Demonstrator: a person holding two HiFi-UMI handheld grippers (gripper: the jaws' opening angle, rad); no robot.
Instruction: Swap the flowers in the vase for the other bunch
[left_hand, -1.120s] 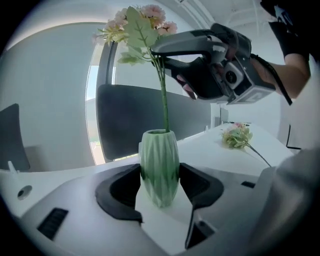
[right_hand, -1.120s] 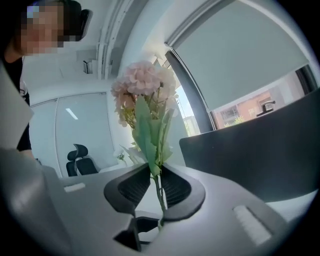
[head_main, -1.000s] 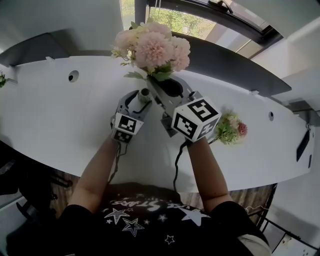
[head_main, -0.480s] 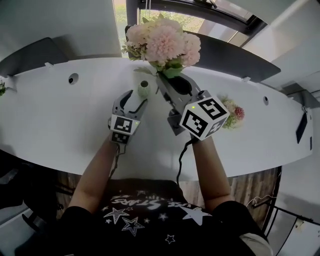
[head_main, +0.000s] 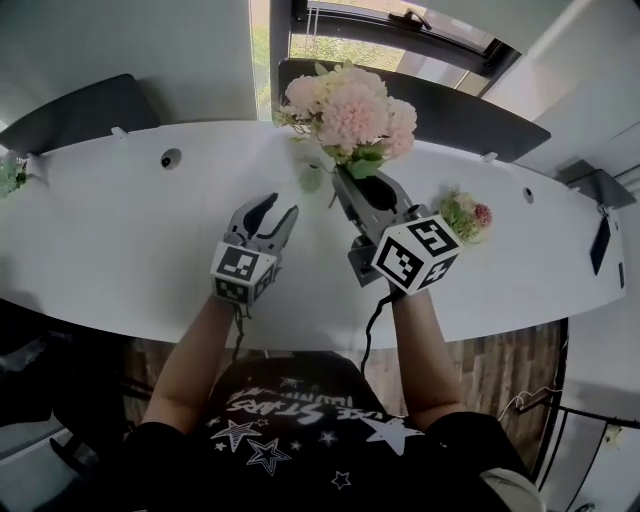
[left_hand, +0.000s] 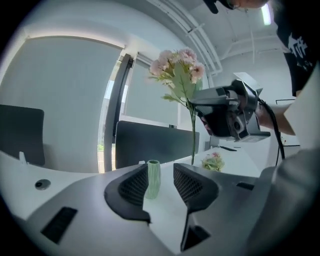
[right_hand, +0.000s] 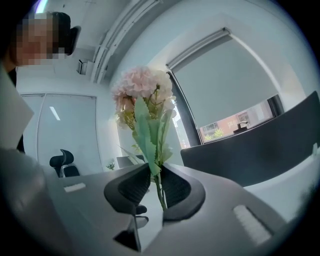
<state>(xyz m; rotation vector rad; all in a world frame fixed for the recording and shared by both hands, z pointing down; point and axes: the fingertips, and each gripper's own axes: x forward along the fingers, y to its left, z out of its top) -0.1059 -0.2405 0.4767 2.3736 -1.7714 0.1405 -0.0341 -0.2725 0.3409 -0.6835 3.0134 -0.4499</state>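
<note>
**Desk:** Head view first: who holds what?

**Photographer:** The right hand-held gripper (head_main: 350, 182) is clamped on the stems of the pink bunch (head_main: 350, 105), whose blooms are raised over the far edge of the white counter (head_main: 120, 230). The small green vase (head_main: 311, 179) stands on the counter just left of those stems. The left hand-held gripper (head_main: 277, 210) sits short of the vase and does not touch it. The other bunch (head_main: 466, 216) lies on the counter, to the right of the right hand-held gripper.

**Desk:** And the left gripper view?

**Photographer:** Its jaws stand moderately apart, having just been closing, with nothing pressed between them. The vase shows through the gap but stands upright farther off on the counter. The pink bunch's stems hang beside the vase, outside it.

**Desk:** The right gripper view?

**Photographer:** The jaws are narrow, pinching the green stems low down. Leaves and pink blooms rise above them against the window.
</note>
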